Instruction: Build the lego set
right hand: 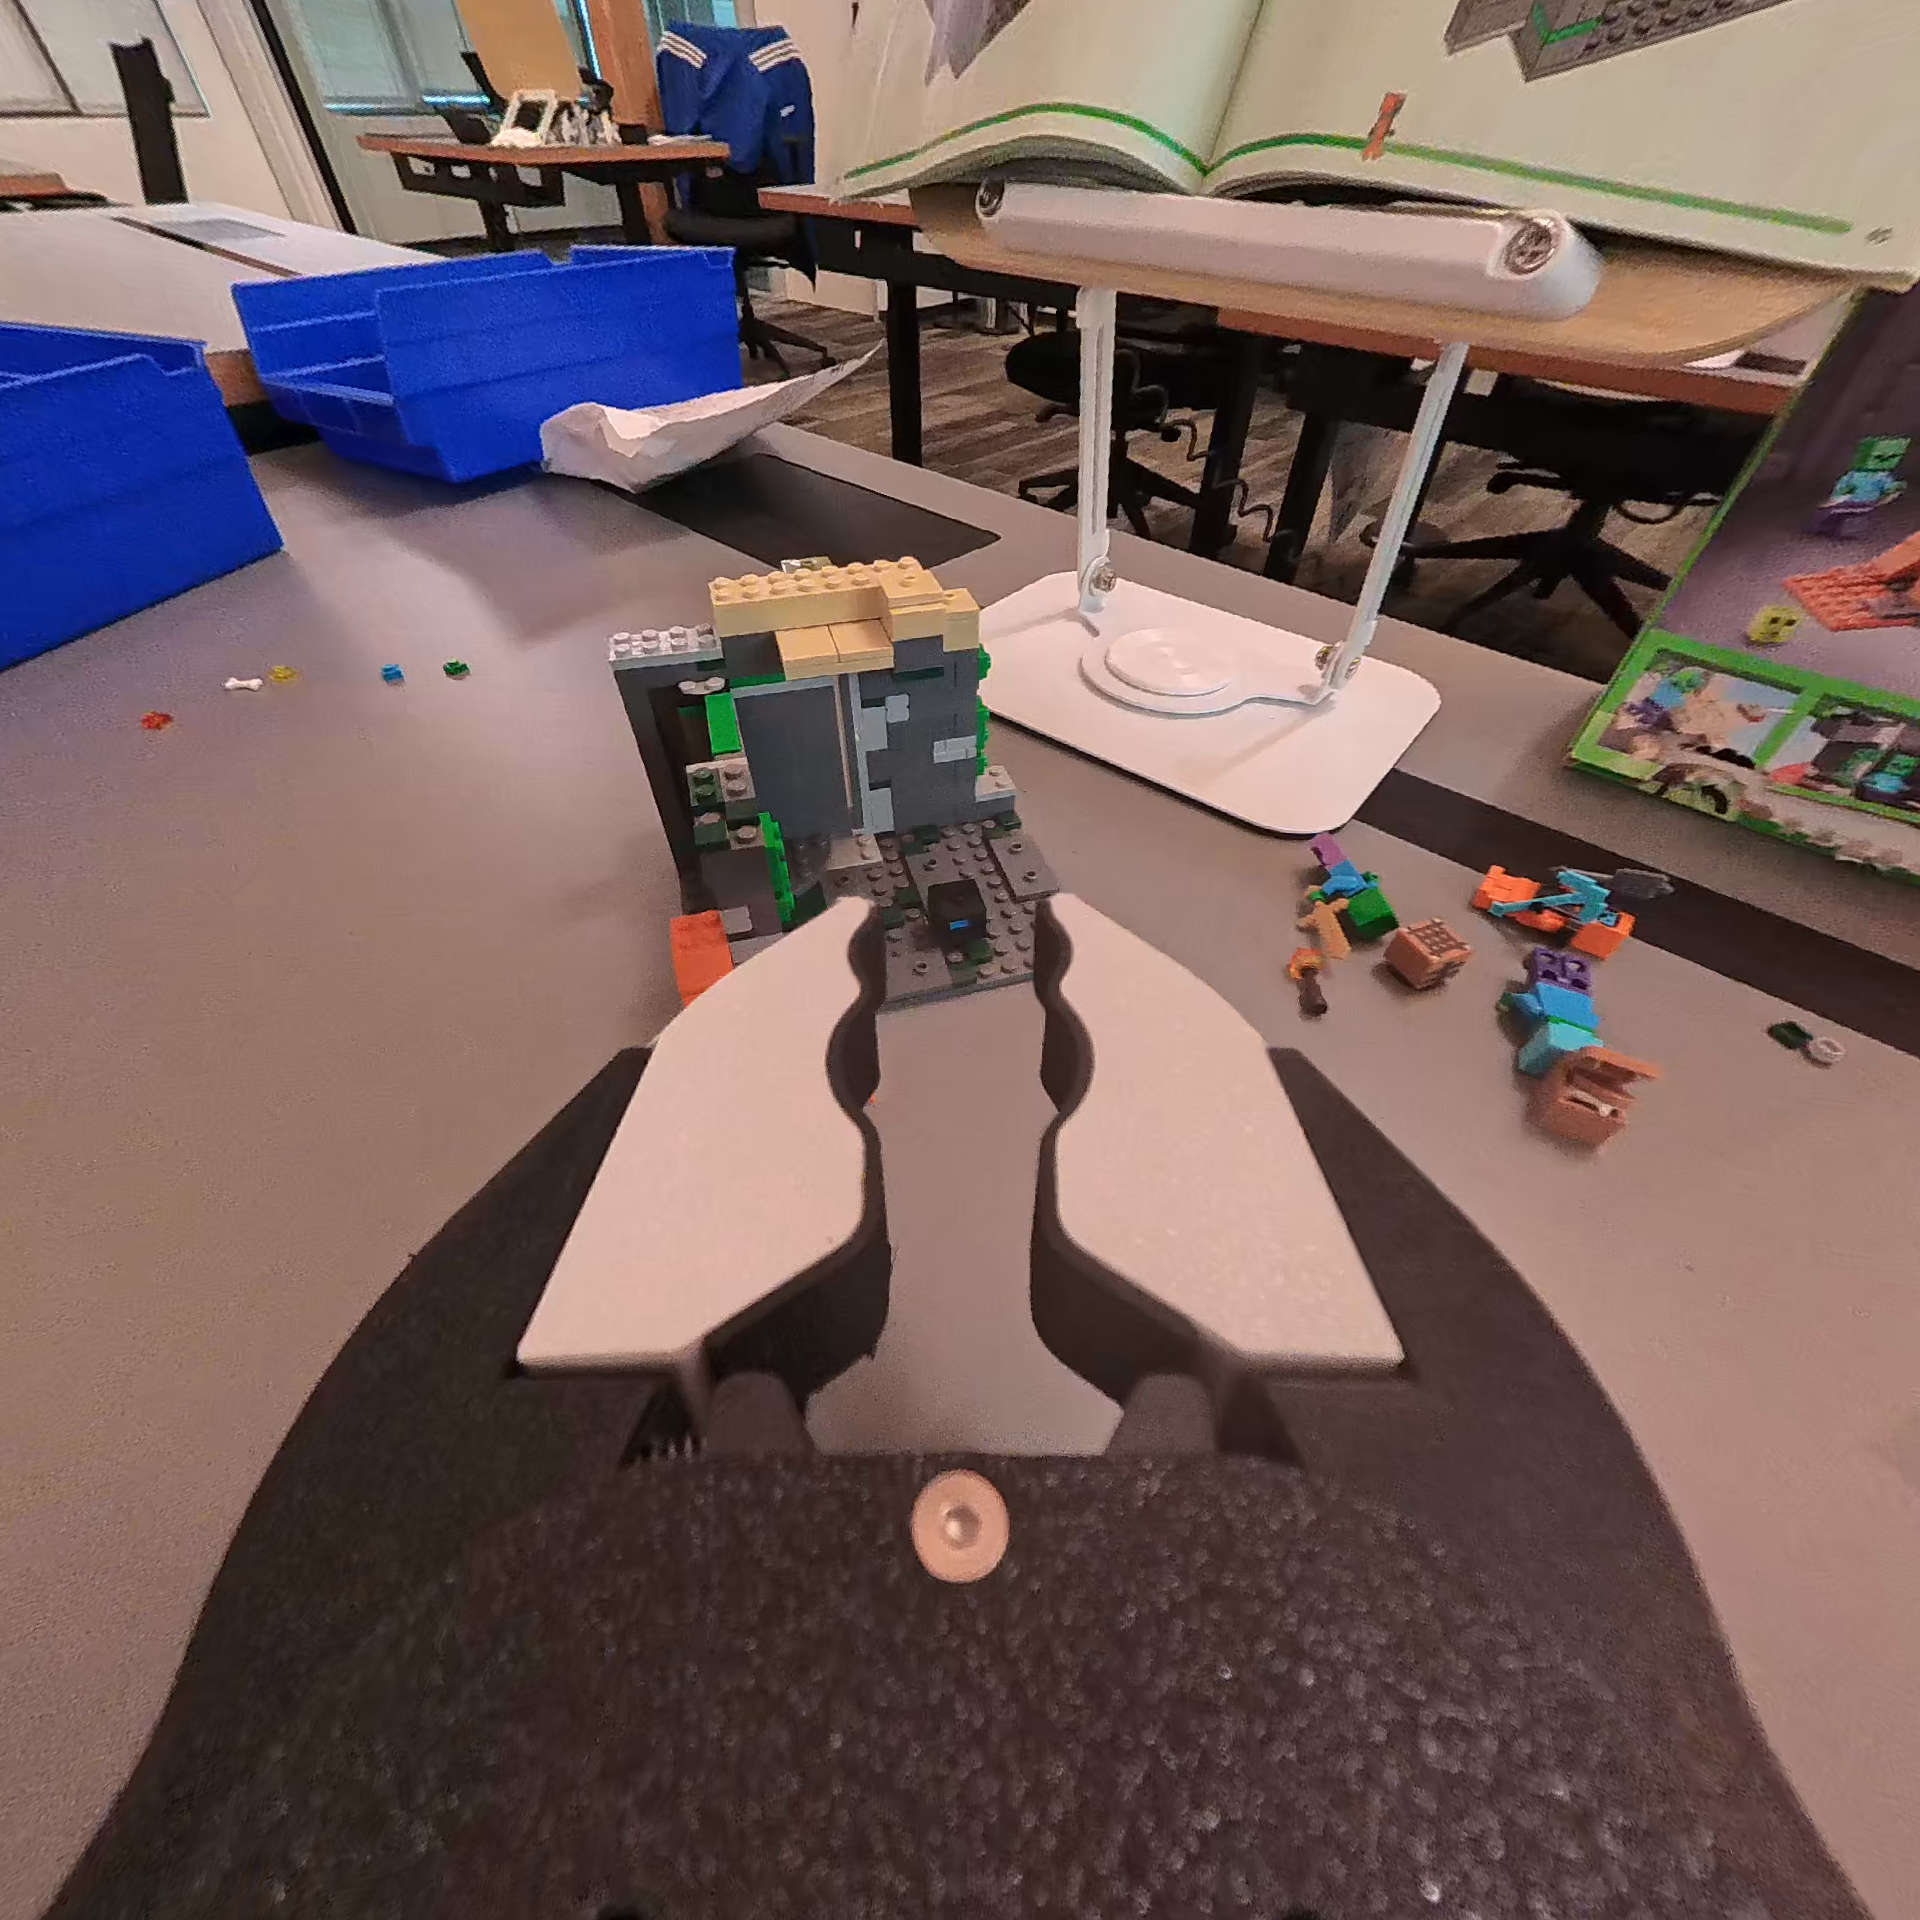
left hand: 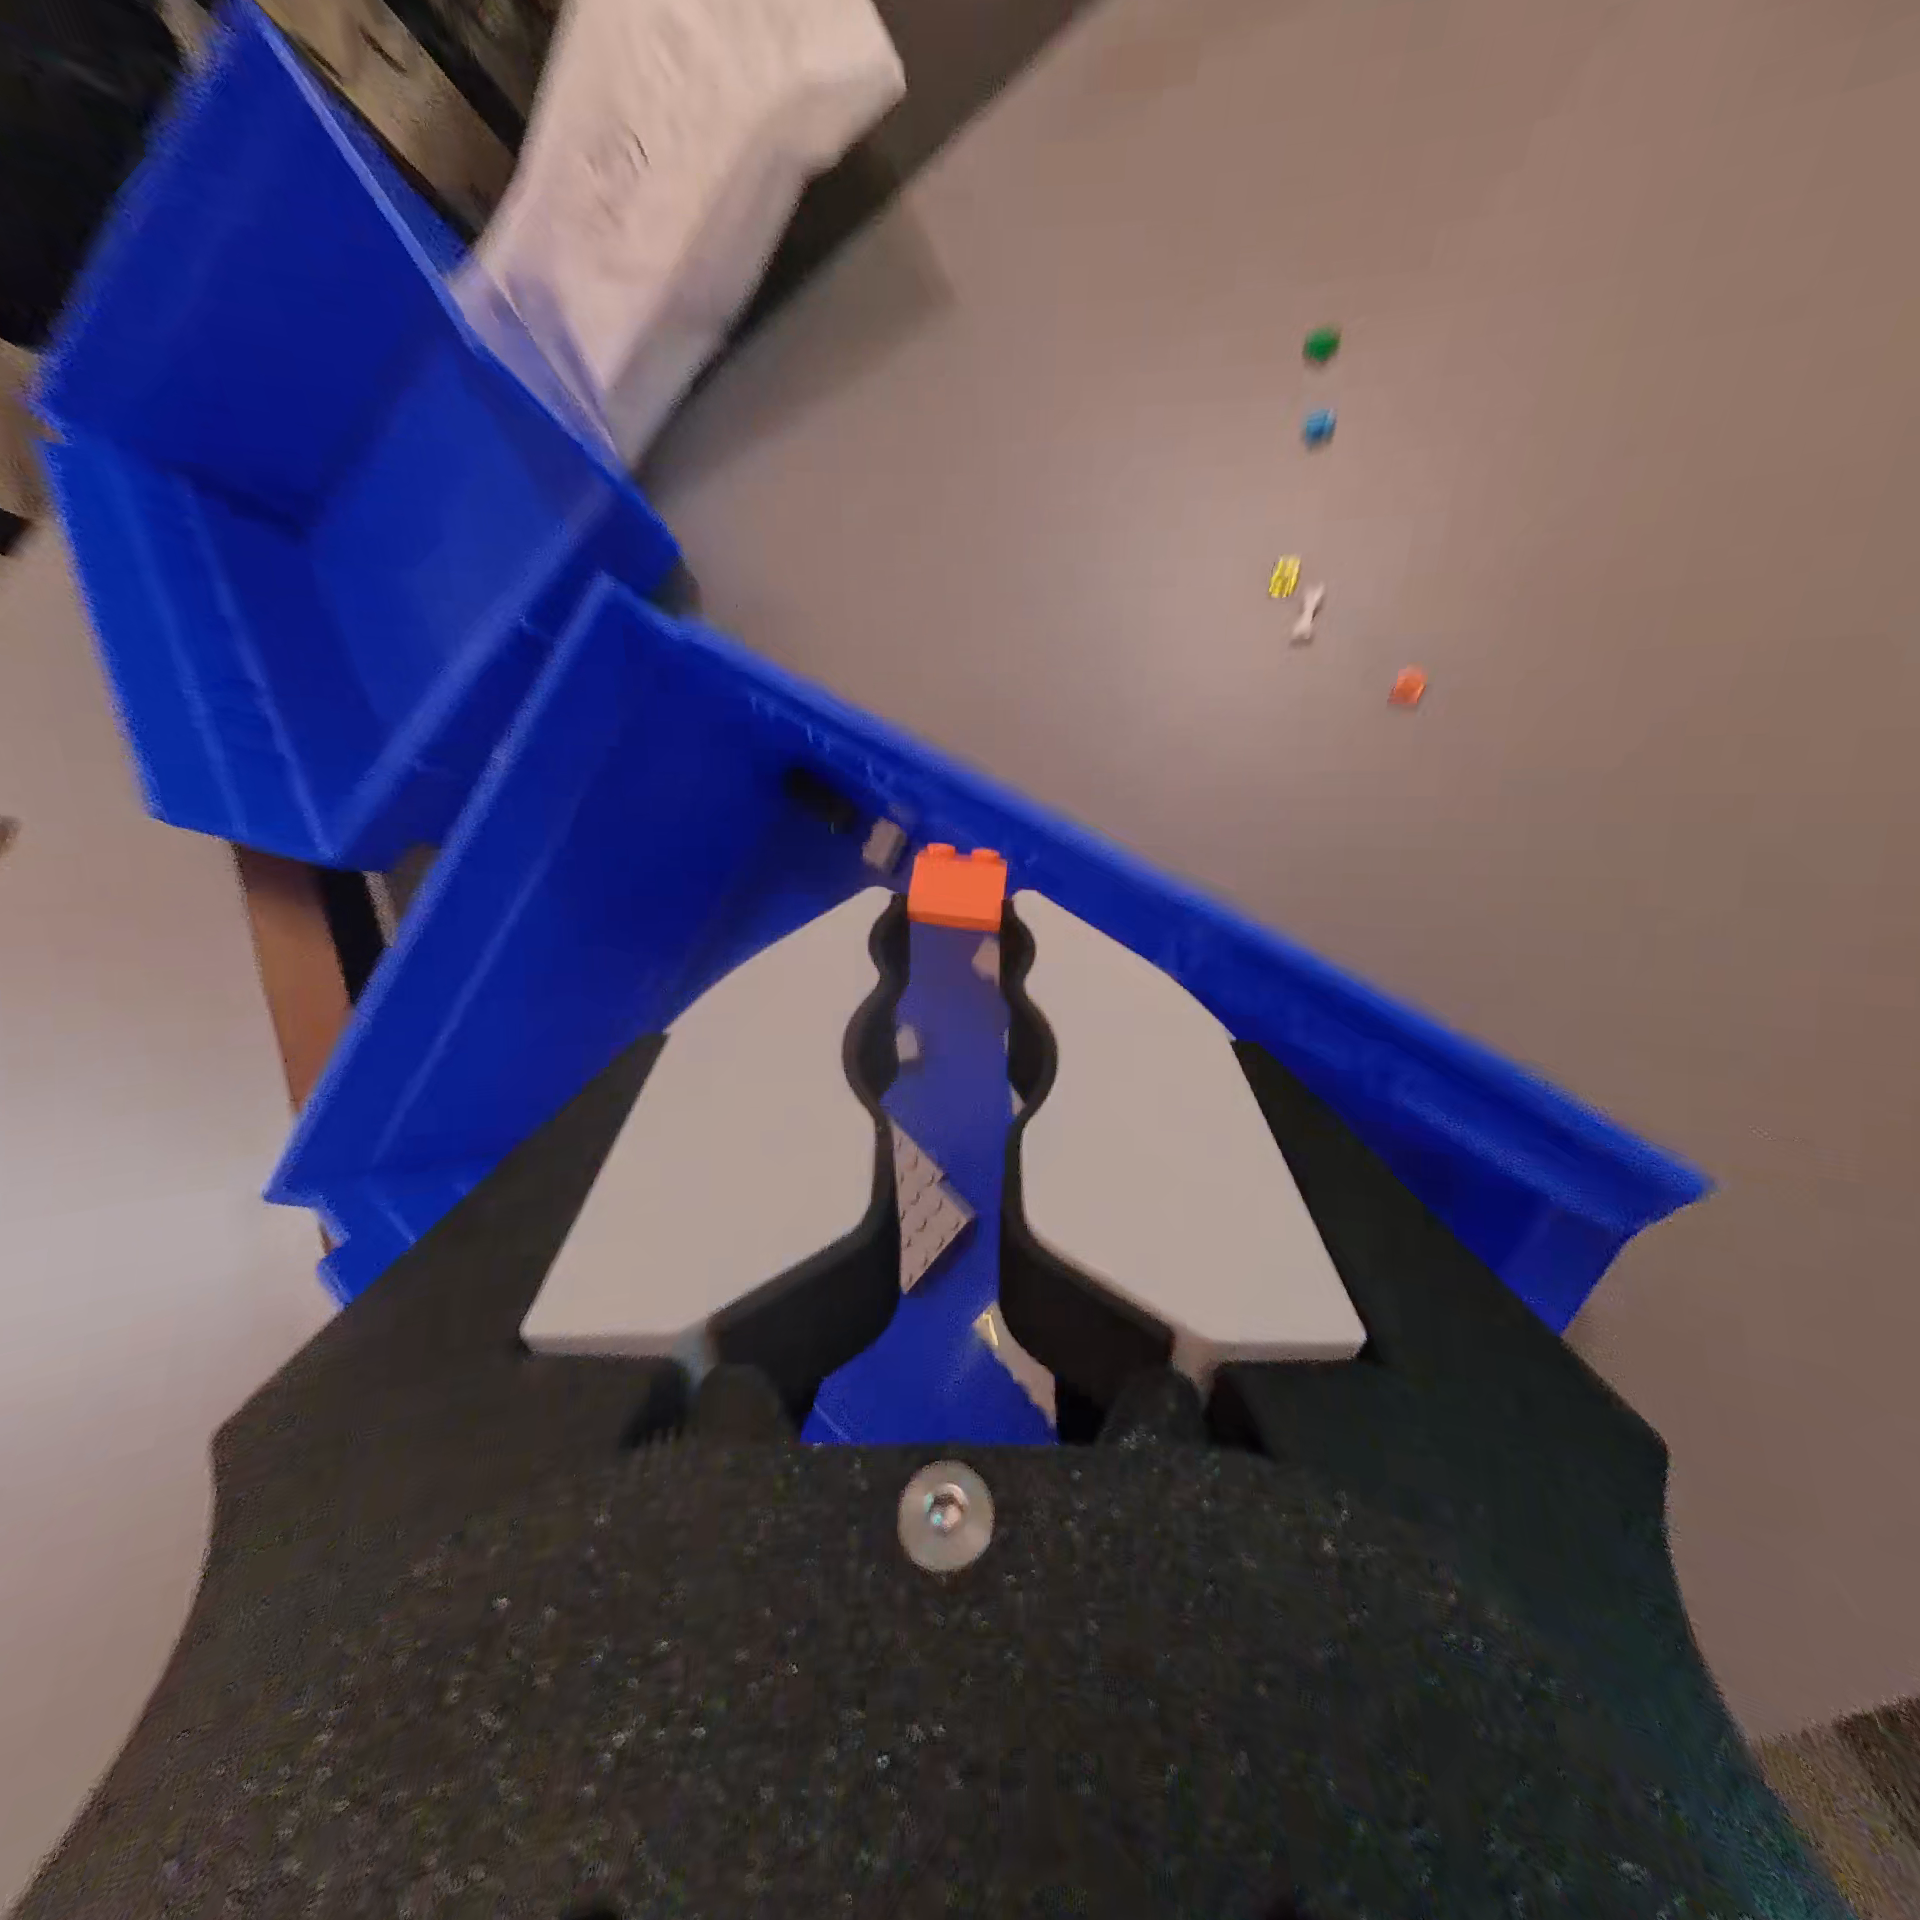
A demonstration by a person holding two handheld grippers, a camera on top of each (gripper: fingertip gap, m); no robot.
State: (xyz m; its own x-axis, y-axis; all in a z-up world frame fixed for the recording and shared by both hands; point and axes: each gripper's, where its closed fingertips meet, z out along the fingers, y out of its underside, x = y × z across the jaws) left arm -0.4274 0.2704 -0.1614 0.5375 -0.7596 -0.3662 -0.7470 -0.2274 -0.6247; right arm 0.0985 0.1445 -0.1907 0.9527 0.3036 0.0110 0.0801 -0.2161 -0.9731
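In the left wrist view my left gripper [left hand: 956,914] is shut on a small orange brick [left hand: 956,883] held at its fingertips, above the open blue bin [left hand: 623,883]. Grey plates [left hand: 930,1205] lie in that bin beneath the jaws. In the right wrist view my right gripper [right hand: 956,935] is open and empty, low over the table, just in front of the grey, green and tan lego build [right hand: 821,748]. The build's studded grey baseplate shows between the fingertips. An orange brick [right hand: 698,951] sits at the build's front left corner.
A second blue bin [left hand: 260,468] and a crumpled white bag [right hand: 675,426] stand behind. Small loose pieces [left hand: 1307,613] lie on the grey table. A white book stand [right hand: 1216,717] holds the open instruction book [right hand: 1351,94]. Loose figures [right hand: 1538,966] and the set's box [right hand: 1787,675] are at the right. Some 55 centimeters of space lies between my two pairs of fingers.
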